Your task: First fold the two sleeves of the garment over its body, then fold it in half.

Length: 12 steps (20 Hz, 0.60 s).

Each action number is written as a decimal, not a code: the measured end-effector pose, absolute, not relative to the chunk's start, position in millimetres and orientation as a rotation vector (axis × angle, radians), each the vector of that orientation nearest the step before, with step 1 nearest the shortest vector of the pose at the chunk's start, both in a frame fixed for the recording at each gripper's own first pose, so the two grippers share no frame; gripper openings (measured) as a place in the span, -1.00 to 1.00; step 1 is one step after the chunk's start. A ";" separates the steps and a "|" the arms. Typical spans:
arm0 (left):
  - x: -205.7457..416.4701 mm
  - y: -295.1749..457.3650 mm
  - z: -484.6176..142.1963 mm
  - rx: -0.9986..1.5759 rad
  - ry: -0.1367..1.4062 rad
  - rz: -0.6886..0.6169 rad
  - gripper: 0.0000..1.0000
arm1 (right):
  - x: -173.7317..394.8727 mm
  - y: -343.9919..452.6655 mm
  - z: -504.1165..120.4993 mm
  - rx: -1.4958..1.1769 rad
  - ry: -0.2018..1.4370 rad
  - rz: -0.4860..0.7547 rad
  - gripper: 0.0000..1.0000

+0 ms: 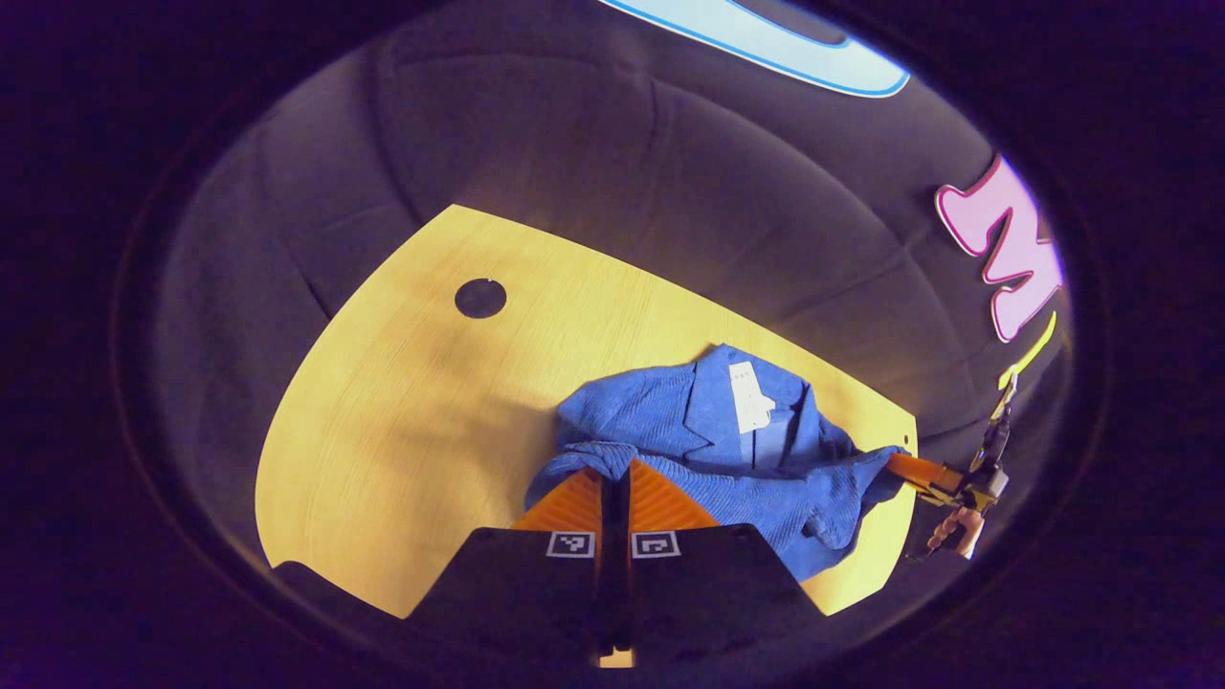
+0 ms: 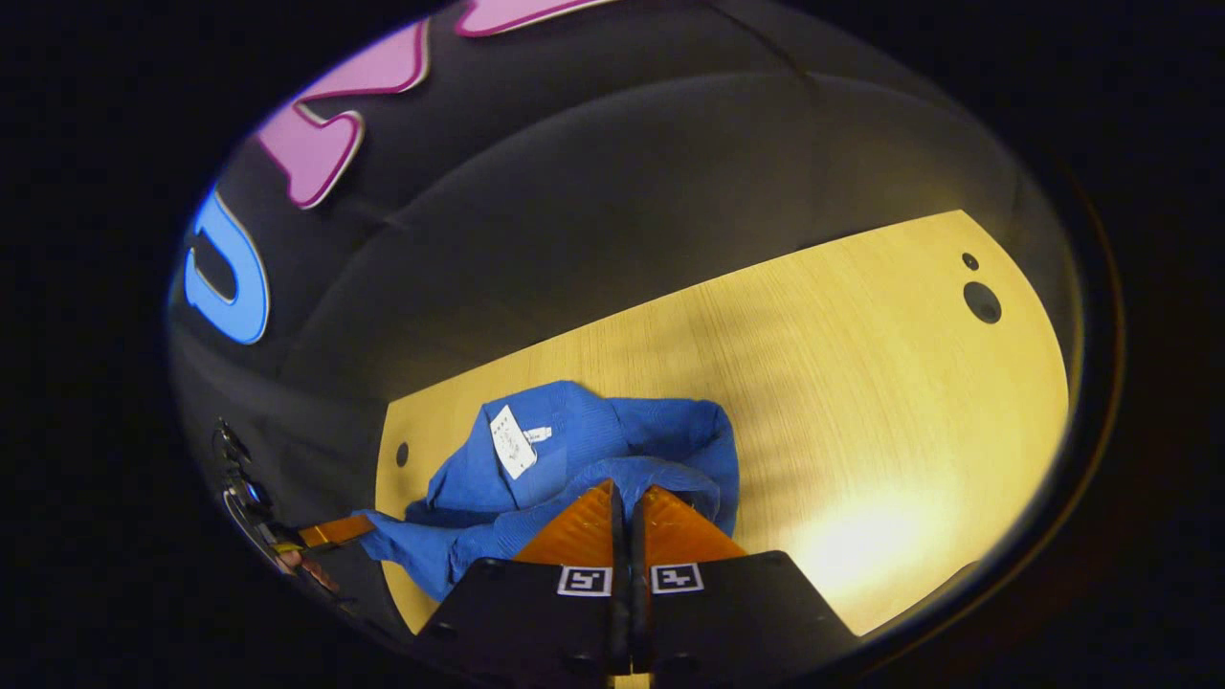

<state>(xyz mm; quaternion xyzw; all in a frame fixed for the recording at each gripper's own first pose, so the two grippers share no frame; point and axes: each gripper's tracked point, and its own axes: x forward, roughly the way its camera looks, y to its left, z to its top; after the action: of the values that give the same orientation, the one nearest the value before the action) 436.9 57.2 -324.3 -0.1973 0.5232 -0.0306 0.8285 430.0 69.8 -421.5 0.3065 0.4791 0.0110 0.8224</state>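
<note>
A blue corduroy garment (image 1: 727,450) with a white label (image 1: 749,397) inside its collar lies bunched on the yellow wooden table (image 1: 402,421). My left gripper (image 1: 617,471) is shut on a raised edge of the cloth at the garment's near side. Farther right, the right gripper (image 1: 900,462) pinches the opposite end of that edge, with a hand (image 1: 957,528) behind it. In the right gripper view, my right gripper (image 2: 629,490) is shut on the garment (image 2: 593,431), and the left gripper (image 2: 368,522) grips the cloth at the left table edge.
A dark round hole (image 1: 480,298) sits in the tabletop far left of the garment; it appears at the far right as the hole (image 2: 982,302), with a smaller one beside it. Black cloth walls close in behind the table. Bare wood (image 2: 861,383) spreads beside the garment.
</note>
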 end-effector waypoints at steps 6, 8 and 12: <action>460.4 55.9 -340.3 -0.688 1.123 0.004 -0.20 | 464.6 75.7 -414.1 1.118 1.039 -0.024 -0.84; 474.2 62.3 -319.2 -0.733 1.036 -0.026 0.40 | 490.3 52.5 -401.0 1.194 0.924 -0.074 -0.52; 509.9 71.6 -268.9 -0.867 0.756 -0.043 0.59 | 497.3 29.4 -374.0 1.119 0.757 -0.071 -0.14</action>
<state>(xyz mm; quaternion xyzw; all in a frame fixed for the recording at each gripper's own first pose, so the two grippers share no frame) 509.9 71.6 -268.9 -0.4100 0.3575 -0.0202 0.8389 497.3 29.4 -374.0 0.5179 0.3503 -0.0327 0.7797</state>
